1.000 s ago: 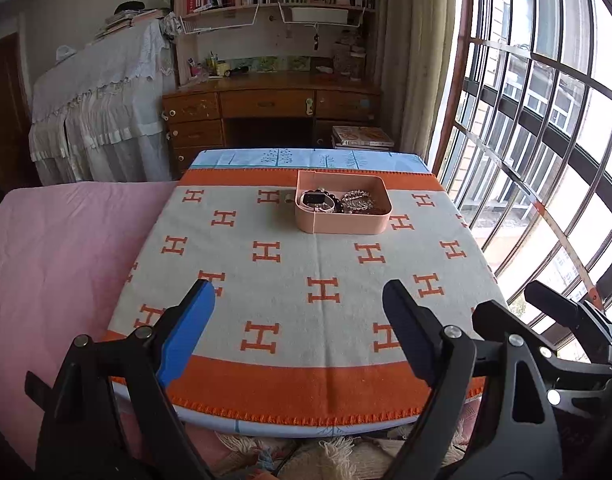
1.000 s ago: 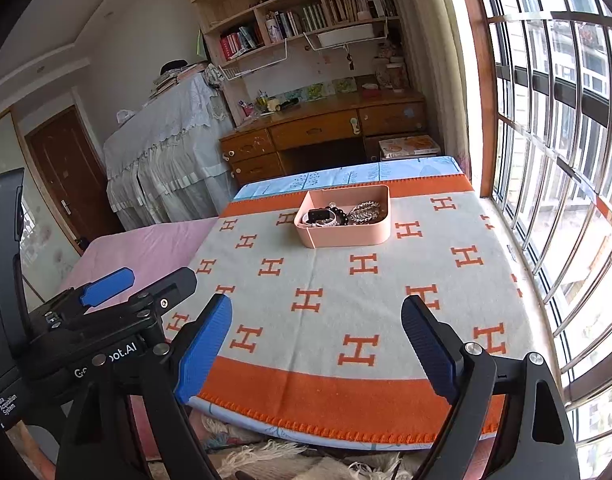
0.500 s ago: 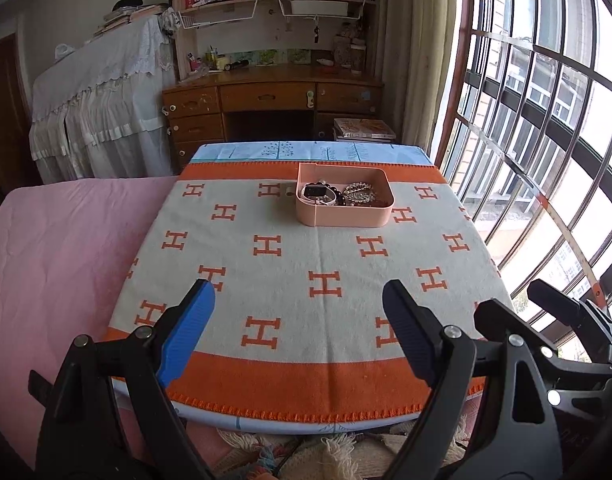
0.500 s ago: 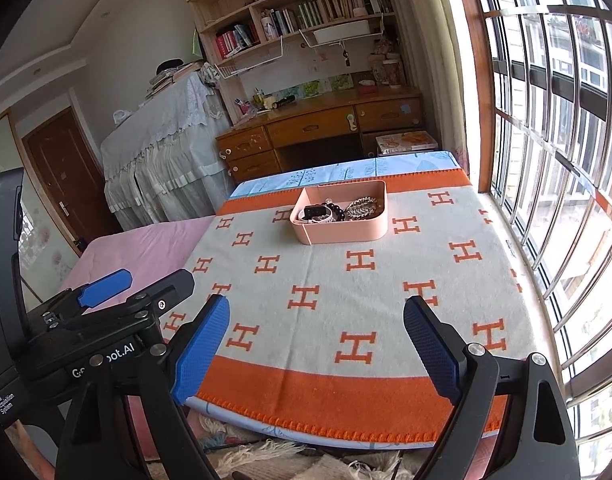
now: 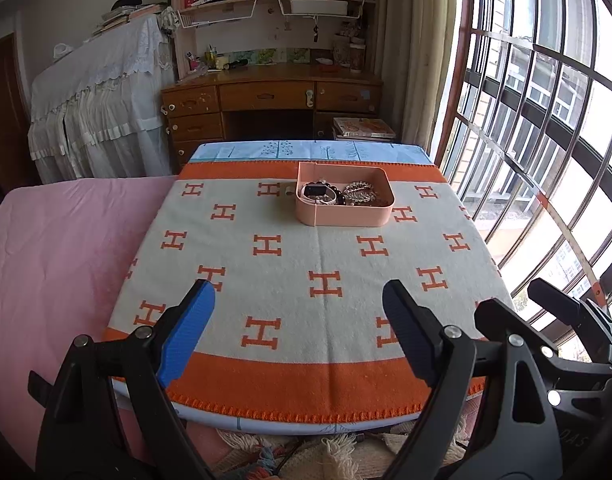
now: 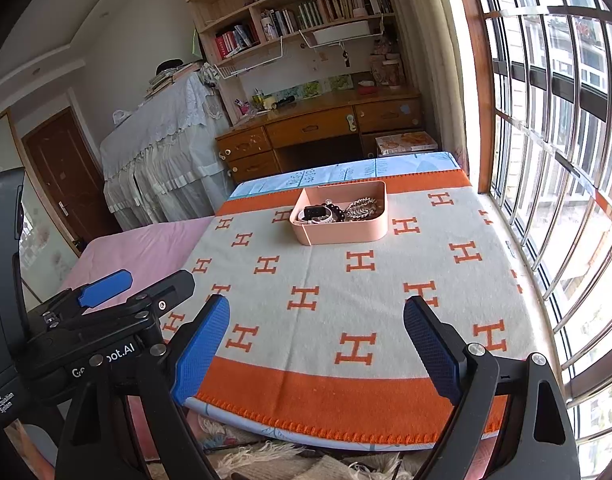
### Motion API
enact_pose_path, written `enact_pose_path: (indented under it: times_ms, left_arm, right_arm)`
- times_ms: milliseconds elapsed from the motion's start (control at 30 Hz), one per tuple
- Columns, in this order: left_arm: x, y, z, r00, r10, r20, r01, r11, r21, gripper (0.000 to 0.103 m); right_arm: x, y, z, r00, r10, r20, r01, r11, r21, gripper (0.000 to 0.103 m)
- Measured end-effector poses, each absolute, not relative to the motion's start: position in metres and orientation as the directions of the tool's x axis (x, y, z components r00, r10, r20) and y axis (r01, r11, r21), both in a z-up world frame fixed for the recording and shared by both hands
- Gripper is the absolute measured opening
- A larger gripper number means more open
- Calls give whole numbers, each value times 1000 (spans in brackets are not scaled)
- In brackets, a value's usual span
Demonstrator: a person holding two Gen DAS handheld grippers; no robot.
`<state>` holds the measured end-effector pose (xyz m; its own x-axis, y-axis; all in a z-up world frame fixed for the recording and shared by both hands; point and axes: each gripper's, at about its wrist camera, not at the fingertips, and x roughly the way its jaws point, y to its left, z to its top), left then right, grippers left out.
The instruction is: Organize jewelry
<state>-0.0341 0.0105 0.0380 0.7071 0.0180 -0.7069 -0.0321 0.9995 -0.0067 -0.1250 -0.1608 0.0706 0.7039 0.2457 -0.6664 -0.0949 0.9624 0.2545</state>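
Observation:
A pink tray (image 5: 346, 218) (image 6: 342, 232) sits at the far side of the table on a cream and orange blanket (image 5: 297, 264) (image 6: 346, 280). Inside it lie a watch with a dark face (image 5: 318, 192) (image 6: 316, 213), dark beads and a silvery bracelet (image 5: 360, 192) (image 6: 362, 207). My left gripper (image 5: 297, 296) hovers open over the blanket's near edge, nothing between its blue pads. My right gripper (image 6: 316, 312) is likewise open and empty, well short of the tray. The left gripper's body (image 6: 105, 320) shows at the left in the right wrist view.
A pink sheet (image 5: 57, 264) covers the surface left of the blanket. A barred window (image 5: 546, 140) runs along the right side. Beyond the table stand a wooden desk (image 5: 273, 100) with bookshelves and a cloth-draped piece of furniture (image 5: 101, 108).
Both views have shifted slightly, so the tray sits a little lower and nearer in frame than a second ago. Both grippers stay open and empty.

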Motion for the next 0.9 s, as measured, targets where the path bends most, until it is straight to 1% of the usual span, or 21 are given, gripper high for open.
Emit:
enact_pose_path:
  times_ms: [267, 900]
  left_arm:
    - [-32, 12, 36, 704, 36, -709, -41, 999, 10, 84]
    - [-32, 13, 35, 702, 35, -711, -41, 999, 8, 84]
  right_arm:
    - [-121, -163, 66, 695, 255, -672, -97, 960, 264, 90]
    - [-121, -161, 67, 694, 254, -673, -97, 960, 263, 90]
